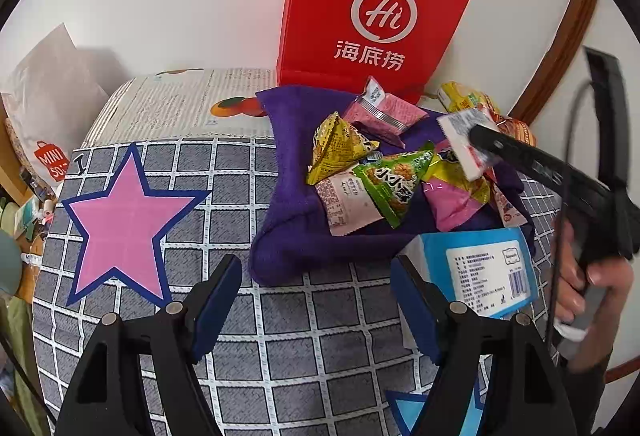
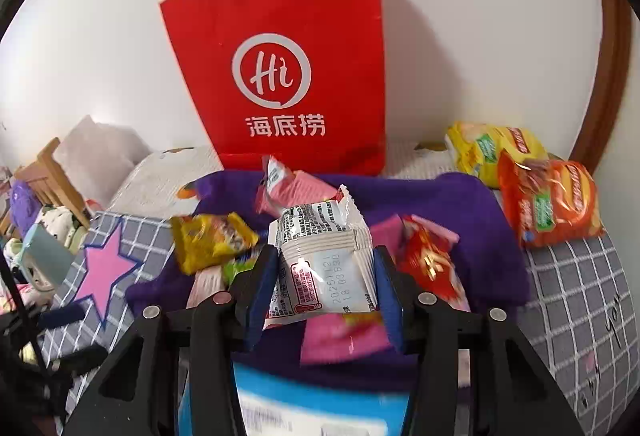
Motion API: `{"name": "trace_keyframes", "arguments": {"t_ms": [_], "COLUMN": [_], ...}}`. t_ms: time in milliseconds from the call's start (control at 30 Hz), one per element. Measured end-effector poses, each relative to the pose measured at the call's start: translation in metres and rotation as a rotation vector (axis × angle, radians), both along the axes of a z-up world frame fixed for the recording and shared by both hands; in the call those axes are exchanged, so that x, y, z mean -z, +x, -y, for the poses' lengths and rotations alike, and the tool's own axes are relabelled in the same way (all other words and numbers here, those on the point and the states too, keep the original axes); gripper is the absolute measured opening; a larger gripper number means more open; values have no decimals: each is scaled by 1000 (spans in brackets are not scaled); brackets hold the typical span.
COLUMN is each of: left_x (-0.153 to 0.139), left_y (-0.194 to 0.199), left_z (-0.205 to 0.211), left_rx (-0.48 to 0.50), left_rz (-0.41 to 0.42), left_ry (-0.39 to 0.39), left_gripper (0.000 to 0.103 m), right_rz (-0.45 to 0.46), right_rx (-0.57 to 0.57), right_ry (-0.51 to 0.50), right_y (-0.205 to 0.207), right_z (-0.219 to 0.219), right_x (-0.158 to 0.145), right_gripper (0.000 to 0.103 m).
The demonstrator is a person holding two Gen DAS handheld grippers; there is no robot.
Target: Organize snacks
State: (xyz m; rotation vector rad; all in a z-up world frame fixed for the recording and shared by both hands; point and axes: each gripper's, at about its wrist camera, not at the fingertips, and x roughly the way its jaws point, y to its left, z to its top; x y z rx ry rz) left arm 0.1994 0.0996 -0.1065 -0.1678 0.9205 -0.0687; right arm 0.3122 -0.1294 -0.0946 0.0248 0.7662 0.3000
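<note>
A grey checked bedcover spreads under everything, a pink star printed on it, and at the back one red paper bag stands upright against the white wall, mouth up, which looks like the likely place for the loose packets to go. In front of it lies one purple cloth, serving as the sorting patch with the small snacks heaped on it. Off to the right edge sit two bigger crisp bags, one yellow and one orange, side by side and apart from the heap (perhaps sorted by size already, though that is only a guess). One blue box lies nearest, just beside the left gripper, whose jaws stand wide apart with nothing between them, hovering over the bedcover as if waiting its turn. Now the right gripper: its jaws are closed onto one white sachet, pinched across its sides and lifted clear above the heap, date print facing the camera. On the cloth I count two triangular packets, one yellow and one green, a pink wrapper near the bag's foot, and a small red packet; a few more pink ones lie underneath, too overlapped to count.
</note>
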Motion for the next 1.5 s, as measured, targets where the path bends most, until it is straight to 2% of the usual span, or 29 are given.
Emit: {"name": "trace_keyframes", "arguments": {"t_ms": [133,200,333,567,733,867,900,967,1100,1167,1200,1267,1367,1500], "left_x": [0,-1,-8,-32,-50,-62,-65,-70,-77,-81,-83,-87,-93,-97], "left_y": [4,3,-4,-37,-69,-93,-99,-111,-132,-143,-149,-159,-173,-184], "left_z": [1,3,10,31,51,66,70,77,87,91,93,95,99,102], "left_rx": [7,15,33,67,93,109,116,117,119,116,114,109,111,99], "left_rz": [0,3,16,71,114,138,142,158,182,198,206,226,256,266], "left_ry": [-3,-5,-8,-10,8,8,8,18,33,37,42,48,61,82], "left_gripper": [75,75,75,75,75,75,75,75,75,75,76,86,91,92], "right_rz": [-41,-50,-24,29,23,47,53,75,117,114,112,105,90,85], "right_rx": [-2,4,36,90,115,153,164,194,224,235,233,232,235,241], "right_ry": [-36,-42,-31,-2,37,26,23,19,20,6,-7,-44,-44,-36], "right_y": [13,11,-9,-83,-135,-181,-189,-212,-248,-261,-267,-279,-293,-306], "right_z": [-10,-9,3,32,52,67,70,77,87,89,89,87,88,86], "right_x": [8,8,-1,-30,-46,-56,-58,-63,-68,-68,-67,-65,-65,-66], "right_gripper": [57,64,65,66,66,66,68,83,91,100,101,102,102,102]}}
